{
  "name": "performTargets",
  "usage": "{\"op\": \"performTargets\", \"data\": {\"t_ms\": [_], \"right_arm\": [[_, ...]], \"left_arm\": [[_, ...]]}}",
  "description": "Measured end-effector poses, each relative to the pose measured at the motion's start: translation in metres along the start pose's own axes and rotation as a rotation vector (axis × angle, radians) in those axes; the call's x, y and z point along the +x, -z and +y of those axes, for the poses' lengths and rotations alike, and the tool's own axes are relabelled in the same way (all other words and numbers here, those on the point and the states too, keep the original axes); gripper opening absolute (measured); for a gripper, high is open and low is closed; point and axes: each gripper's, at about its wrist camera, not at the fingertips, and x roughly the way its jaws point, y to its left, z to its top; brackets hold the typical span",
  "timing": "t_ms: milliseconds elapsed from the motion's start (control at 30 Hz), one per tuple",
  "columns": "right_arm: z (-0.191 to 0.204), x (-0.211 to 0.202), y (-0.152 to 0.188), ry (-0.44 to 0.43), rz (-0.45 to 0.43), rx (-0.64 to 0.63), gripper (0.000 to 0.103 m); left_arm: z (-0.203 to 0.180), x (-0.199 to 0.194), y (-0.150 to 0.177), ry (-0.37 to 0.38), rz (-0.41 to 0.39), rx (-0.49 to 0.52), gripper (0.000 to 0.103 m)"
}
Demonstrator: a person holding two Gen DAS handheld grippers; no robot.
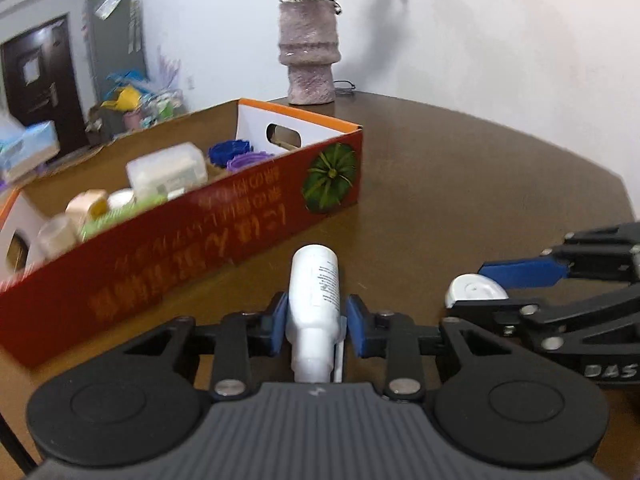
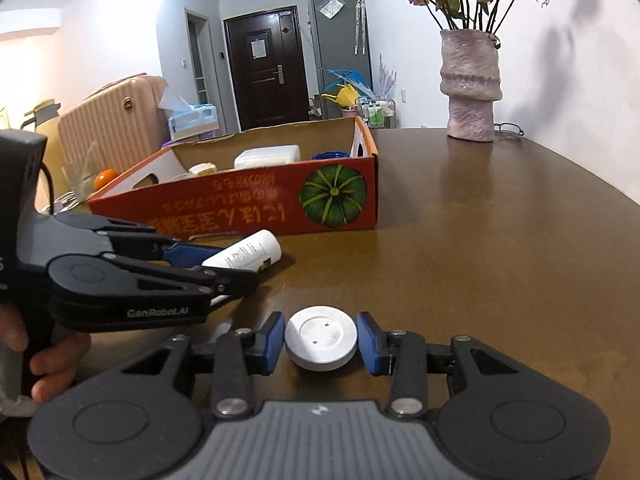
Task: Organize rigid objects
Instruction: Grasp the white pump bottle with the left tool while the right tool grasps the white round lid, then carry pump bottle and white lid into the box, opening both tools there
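- Left tool point(image 1: 315, 322): its blue pads are gripping a white bottle point(image 1: 314, 292) near the neck, at lower centre of the left wrist view; the bottle's base is pointing toward the box.
- Right tool point(image 2: 321, 340): its pads are sitting close on either side of a white round cap point(image 2: 321, 338) at lower centre of the right wrist view; the left pad is touching the cap, while a thin gap is showing at the right pad, so I cannot tell whether the cap is being clamped.
- Red cardboard box point(image 2: 256, 204): standing on the brown tabletop point(image 2: 500, 240) at centre left, containing several small containers.
- Pink vase point(image 2: 471, 84): standing upright on the tabletop at upper right, holding dried roses.
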Motion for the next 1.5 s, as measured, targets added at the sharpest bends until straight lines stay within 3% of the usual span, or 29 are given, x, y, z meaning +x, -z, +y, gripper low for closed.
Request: {"op": "performTargets", "data": {"t_ms": [333,633,933,1067,1167,1300,1500], "right_arm": [[0.026,-0.063,0.013,-0.049,-0.075,-0.028,0.039],[0.071,-0.136,0.026,-0.093,-0.169,-0.113,0.039],[0.089,-0.167,0.041,-0.077,-0.185,-0.160,0.039],[0.078,-0.148,0.019,-0.111,-0.165,-0.119,0.039],[0.067,-0.128,-0.016,-0.106,-0.178,-0.130,0.039],[0.045,-0.089,-0.074,-0.133,-0.184,-0.120,0.039],[0.021,0.010,-0.148,-0.080,-0.130,-0.127,0.039]], "left_arm": [[-0.024,-0.127,0.055,-0.102,-0.114,-0.240,0.032],[-0.054,-0.212,0.081,-0.151,-0.233,-0.233,0.032],[-0.057,-0.252,0.096,-0.102,-0.301,-0.269,0.032],[-0.039,-0.245,0.078,-0.050,-0.307,-0.275,0.033],[-0.014,-0.223,0.044,-0.030,-0.295,-0.206,0.033],[0.029,-0.166,-0.017,-0.027,-0.238,-0.094,0.033],[0.079,-0.042,-0.096,0.022,-0.074,0.017,0.033]]}}
